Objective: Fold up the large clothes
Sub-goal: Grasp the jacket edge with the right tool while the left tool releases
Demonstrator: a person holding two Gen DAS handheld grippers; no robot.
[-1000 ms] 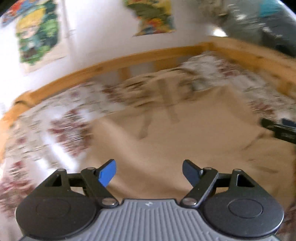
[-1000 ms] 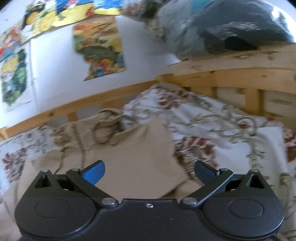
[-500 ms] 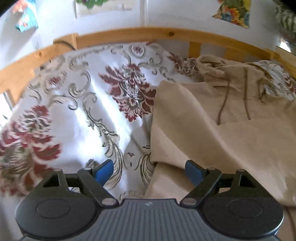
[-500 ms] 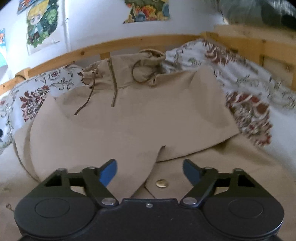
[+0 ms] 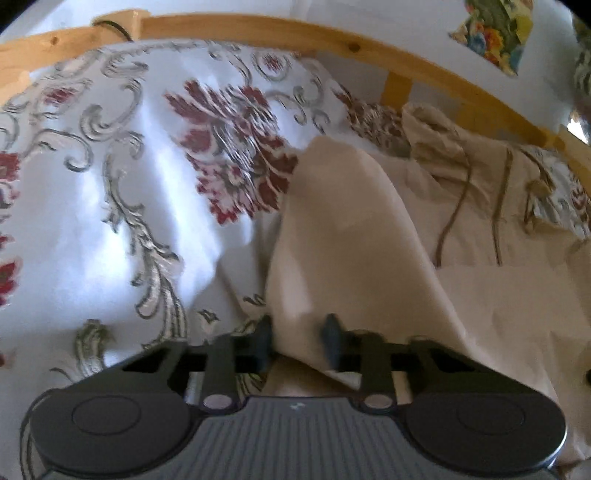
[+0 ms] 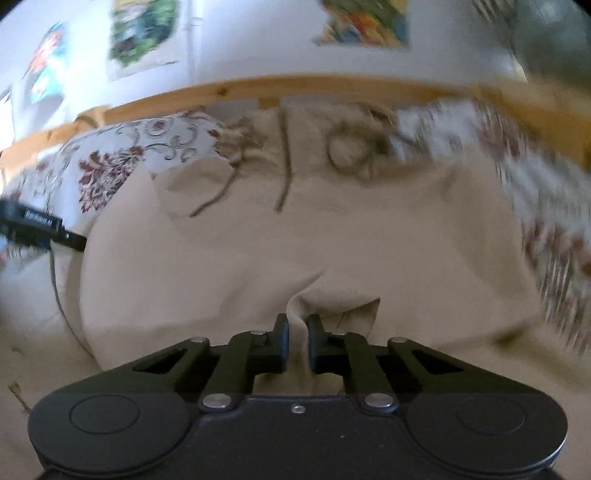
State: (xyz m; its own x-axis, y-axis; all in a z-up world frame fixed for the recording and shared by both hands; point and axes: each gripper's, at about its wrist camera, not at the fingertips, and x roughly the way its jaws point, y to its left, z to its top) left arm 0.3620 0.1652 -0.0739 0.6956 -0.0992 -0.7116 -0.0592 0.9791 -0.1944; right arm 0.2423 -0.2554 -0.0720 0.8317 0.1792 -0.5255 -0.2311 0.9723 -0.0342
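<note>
A large beige hooded jacket (image 6: pixel 295 240) with drawstrings lies spread on the floral bedspread, its sleeves folded over the body. In the left wrist view the jacket (image 5: pixel 369 229) fills the right half. My left gripper (image 5: pixel 297 341) is shut on the folded left edge of the jacket. My right gripper (image 6: pixel 297 334) is shut on a pinch of fabric at the jacket's lower middle edge. The left gripper also shows in the right wrist view (image 6: pixel 40 229) at the jacket's left side.
The white bedspread with red flowers (image 5: pixel 129 192) covers the bed. A wooden bed rail (image 5: pixel 295 33) runs along the far side against a white wall with colourful posters (image 6: pixel 144 33).
Both grippers were open above the jacket. Each has come down to a fold edge and closed on the fabric.
</note>
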